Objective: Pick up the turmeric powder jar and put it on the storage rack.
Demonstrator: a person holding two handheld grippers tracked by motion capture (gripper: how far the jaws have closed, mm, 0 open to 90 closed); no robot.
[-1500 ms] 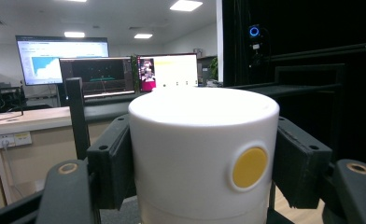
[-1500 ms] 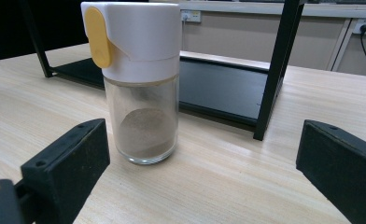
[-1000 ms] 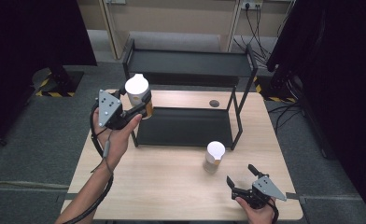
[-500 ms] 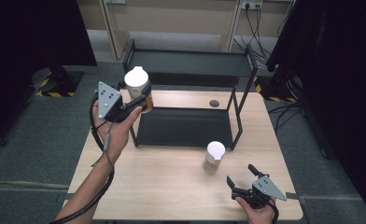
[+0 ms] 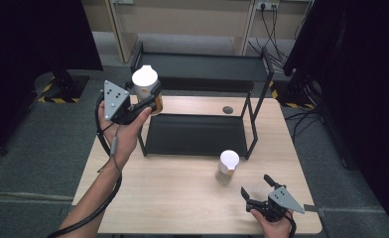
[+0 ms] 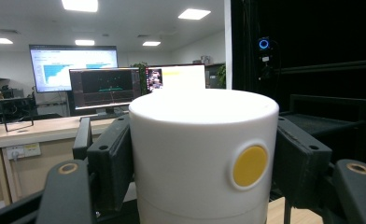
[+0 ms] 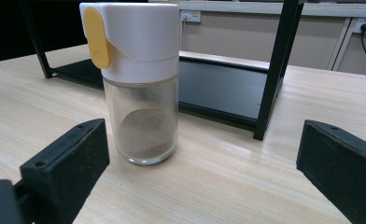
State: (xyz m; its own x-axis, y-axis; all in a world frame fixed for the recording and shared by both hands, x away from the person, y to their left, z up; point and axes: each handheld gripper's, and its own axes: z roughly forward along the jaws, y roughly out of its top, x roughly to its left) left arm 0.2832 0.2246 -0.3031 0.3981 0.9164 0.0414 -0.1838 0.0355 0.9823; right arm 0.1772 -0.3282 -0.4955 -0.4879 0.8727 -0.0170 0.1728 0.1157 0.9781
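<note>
My left gripper (image 5: 148,96) is shut on a spice jar with a white lid (image 5: 145,85) and holds it in the air at the left end of the black two-level shelf (image 5: 197,74), about level with the top tier. In the left gripper view the jar's white lid (image 6: 204,154) with a yellow dot sits clamped between both pads (image 6: 111,163). A second glass jar (image 5: 227,166) with a white lid and brown powder stands on the table in front of the shelf. My right gripper (image 5: 256,191) rests open near the front right edge, and that jar (image 7: 137,84) stands ahead of its jaws.
The shelf's lower tray (image 5: 192,134) lies flat on the wooden table (image 5: 172,198). A round cable hole (image 5: 227,109) sits behind it. Dark screens stand to both sides, and grey carpet surrounds the table.
The left hand has carried its jar slightly up and to the right along the shelf's left end. The right gripper and the standing jar have stayed put.
</note>
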